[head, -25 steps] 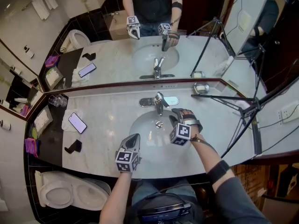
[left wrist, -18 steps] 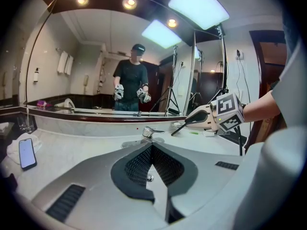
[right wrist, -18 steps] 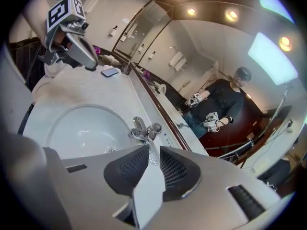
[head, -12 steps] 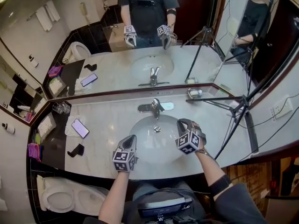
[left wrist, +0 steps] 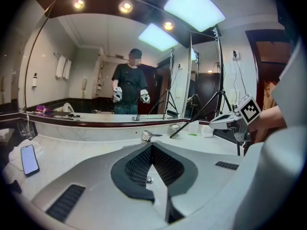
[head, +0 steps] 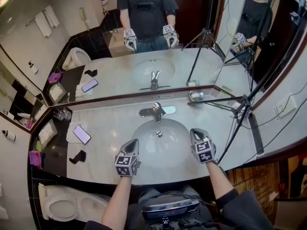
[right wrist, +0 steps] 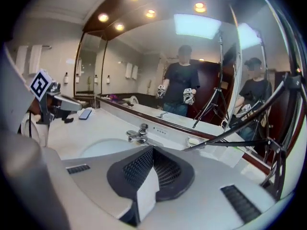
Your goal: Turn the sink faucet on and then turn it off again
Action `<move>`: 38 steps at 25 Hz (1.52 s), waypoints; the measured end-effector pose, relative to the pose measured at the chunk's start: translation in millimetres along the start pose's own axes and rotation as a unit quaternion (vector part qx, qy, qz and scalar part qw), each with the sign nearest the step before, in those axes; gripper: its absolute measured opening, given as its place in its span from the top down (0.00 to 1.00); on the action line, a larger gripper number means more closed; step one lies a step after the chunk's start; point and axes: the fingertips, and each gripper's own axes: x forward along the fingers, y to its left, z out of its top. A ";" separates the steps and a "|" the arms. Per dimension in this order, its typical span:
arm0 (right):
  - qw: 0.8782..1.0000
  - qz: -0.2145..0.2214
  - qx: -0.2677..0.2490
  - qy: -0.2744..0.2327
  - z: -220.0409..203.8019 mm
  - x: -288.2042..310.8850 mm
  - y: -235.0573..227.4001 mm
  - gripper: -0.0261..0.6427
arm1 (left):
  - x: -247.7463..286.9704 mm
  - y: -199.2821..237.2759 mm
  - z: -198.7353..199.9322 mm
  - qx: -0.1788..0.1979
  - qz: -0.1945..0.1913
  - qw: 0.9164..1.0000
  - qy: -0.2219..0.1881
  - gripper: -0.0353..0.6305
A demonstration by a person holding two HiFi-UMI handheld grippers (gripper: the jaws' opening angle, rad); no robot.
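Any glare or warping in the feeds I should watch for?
Head view: sharp, evenly lit, the mirror doubling the faucet. Left gripper view: heavy fisheye, black corners, a ceiling panel blown out white. Right gripper view: same bowing, spotlights flaring.

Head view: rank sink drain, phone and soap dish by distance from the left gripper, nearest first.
1. Sink drain: in the basin, just ahead and to the right.
2. Phone: on the counter, off to the left.
3. Soap dish: far right, by the mirror.
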 end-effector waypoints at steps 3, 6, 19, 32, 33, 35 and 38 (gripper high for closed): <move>0.999 -0.002 0.031 -0.014 -0.5 -11.1 -1.5 0.94 | -4.6 0.6 0.5 0.000 0.001 1.000 -0.002 0.97; 0.997 0.000 0.069 -0.029 -12.7 -15.5 -3.9 0.94 | -9.5 1.8 0.9 0.000 0.002 1.000 -0.004 0.97; 0.992 0.017 0.124 -0.023 -41.7 -21.8 5.7 0.94 | -18.6 -2.1 -7.5 -0.005 -0.003 1.000 -0.003 0.97; 0.993 0.022 0.112 -0.011 -52.1 -18.8 9.9 0.93 | -18.3 -3.3 -10.6 -0.020 -0.002 1.000 -0.005 0.97; 0.994 0.022 0.108 -0.010 -52.7 -18.3 10.5 0.93 | -18.1 -2.9 -11.0 -0.020 -0.001 1.000 -0.005 0.97; 0.995 0.023 0.094 -0.005 -54.1 -16.8 12.1 0.93 | -17.2 -2.5 -11.6 -0.019 0.000 1.000 -0.005 0.97; 0.999 0.020 0.047 0.006 -50.6 -15.5 17.4 0.93 | -14.9 -2.7 -13.3 -0.019 0.001 1.000 -0.002 0.97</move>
